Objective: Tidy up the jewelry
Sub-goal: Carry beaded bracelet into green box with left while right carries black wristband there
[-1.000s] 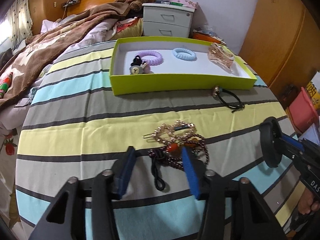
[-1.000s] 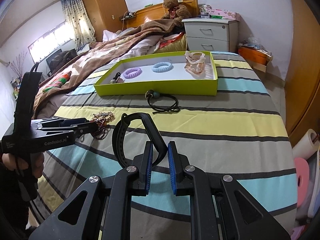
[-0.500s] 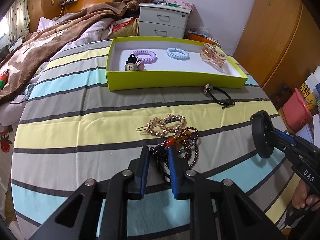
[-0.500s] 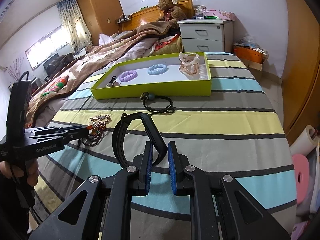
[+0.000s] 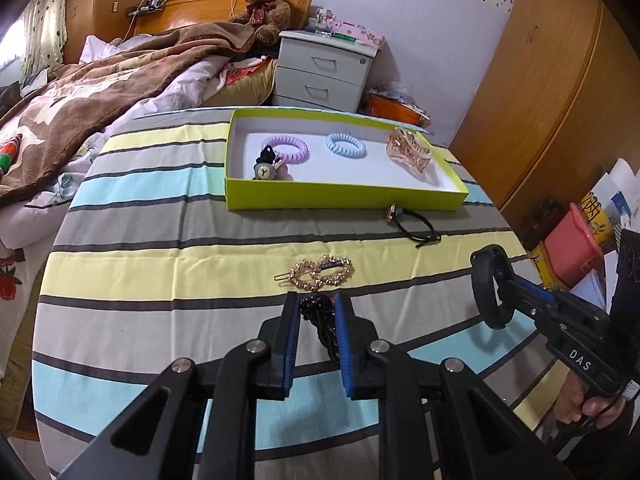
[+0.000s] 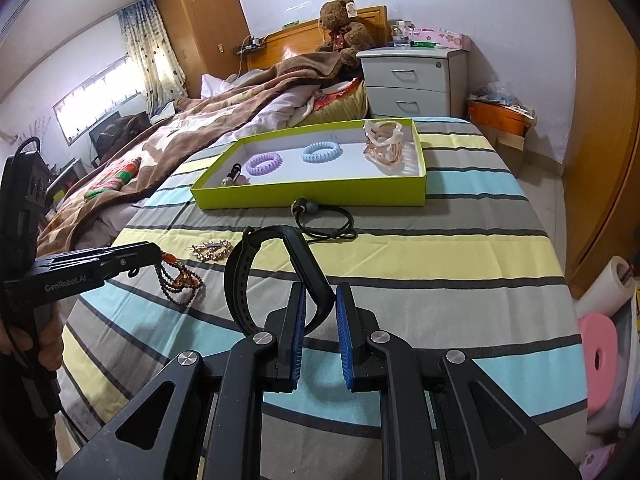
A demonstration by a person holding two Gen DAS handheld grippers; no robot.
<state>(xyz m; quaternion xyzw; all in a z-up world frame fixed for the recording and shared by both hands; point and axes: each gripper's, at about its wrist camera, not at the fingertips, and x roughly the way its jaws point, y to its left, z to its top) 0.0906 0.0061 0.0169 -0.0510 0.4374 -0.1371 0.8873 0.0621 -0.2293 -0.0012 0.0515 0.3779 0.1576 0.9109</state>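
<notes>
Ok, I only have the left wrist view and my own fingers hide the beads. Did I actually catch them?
Observer: Yes. In the right wrist view the beads hang in strands from the left gripper, which is shut on their top end. The lowest loops seem to lie on the bedspread.
Operator: Good. And the band on the other side? I see it only edge-on.
Observer: The right gripper is shut on one end of the band. The band stands up from the fingers as a closed loop, with a row of holes along its strap.
</notes>
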